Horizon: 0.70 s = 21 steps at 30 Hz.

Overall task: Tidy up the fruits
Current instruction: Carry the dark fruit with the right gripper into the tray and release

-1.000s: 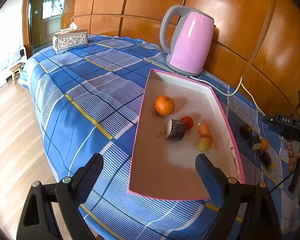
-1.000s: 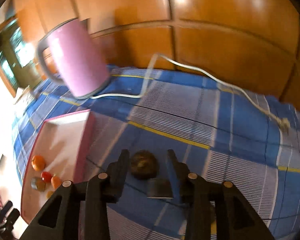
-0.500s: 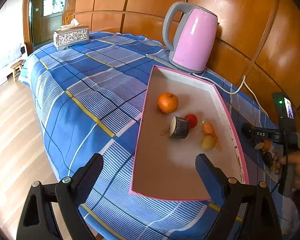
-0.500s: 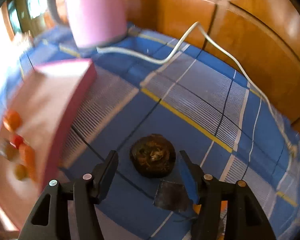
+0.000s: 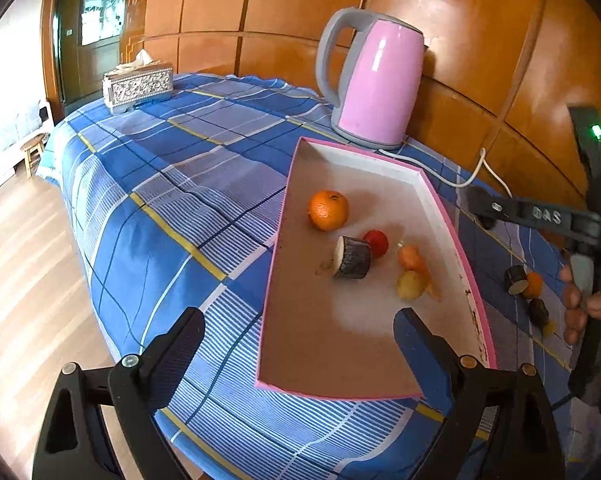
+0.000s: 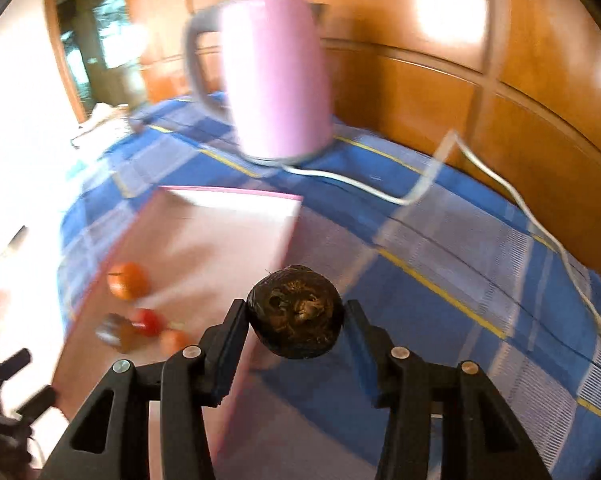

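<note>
A pink-rimmed tray (image 5: 466,276) lies on the blue checked tablecloth. It holds an orange (image 5: 328,210), a dark cut fruit piece (image 5: 352,258), a red fruit (image 5: 376,243), a small orange fruit (image 5: 409,258) and a yellow fruit (image 5: 410,285). My left gripper (image 5: 296,344) is open and empty, low over the tray's near end. My right gripper (image 6: 296,328) is shut on a dark brown round fruit (image 6: 296,316), held above the cloth by the tray's right wall (image 6: 288,232). The right gripper also shows in the left wrist view (image 5: 482,210). More fruit pieces (image 5: 516,280) lie on the cloth right of the tray.
A pink kettle (image 5: 376,88) stands behind the tray by the wooden wall, its white cord (image 6: 500,184) trailing over the cloth. A patterned tissue box (image 5: 137,86) sits at the far left corner. The table edge drops to a wood floor on the left.
My right gripper closed on the dark brown fruit, lifted it off the cloth and swung toward the tray. My left gripper stayed nearly still.
</note>
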Available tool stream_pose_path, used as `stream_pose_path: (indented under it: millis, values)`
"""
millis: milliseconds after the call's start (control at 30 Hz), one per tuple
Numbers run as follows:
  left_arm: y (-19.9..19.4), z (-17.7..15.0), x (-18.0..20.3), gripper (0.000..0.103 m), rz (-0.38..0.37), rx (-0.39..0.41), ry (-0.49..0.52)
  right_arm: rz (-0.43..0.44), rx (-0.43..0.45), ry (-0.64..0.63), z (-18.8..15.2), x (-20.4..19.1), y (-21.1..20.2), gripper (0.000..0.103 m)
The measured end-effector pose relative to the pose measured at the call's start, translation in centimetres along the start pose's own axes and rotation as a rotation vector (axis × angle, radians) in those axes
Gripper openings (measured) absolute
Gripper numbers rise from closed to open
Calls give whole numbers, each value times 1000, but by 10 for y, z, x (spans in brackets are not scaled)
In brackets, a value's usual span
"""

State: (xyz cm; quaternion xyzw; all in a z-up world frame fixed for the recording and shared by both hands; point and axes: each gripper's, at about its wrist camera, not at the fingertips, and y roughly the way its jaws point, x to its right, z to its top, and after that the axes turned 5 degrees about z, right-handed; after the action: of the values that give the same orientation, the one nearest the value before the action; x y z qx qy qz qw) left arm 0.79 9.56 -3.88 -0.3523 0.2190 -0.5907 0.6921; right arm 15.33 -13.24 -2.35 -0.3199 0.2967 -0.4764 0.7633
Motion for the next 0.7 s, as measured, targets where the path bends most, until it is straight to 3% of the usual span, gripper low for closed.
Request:
stream_pose_path:
  millis: [267,500,600,700]
  values:
    - [-4,-3,9,96,-13,8,50,114,-48,-9,9,-53,27,50]
    - [-5,-3,10,96,-14,9,47,110,-50,-10,7,-63,31,50]
    - [-6,-4,11,96,-16,9,49,113,-34,3,5,-59,24,59]
    - [-7,-4,12,96,-18,12,54,107,-12,20,4,-57,15,61]
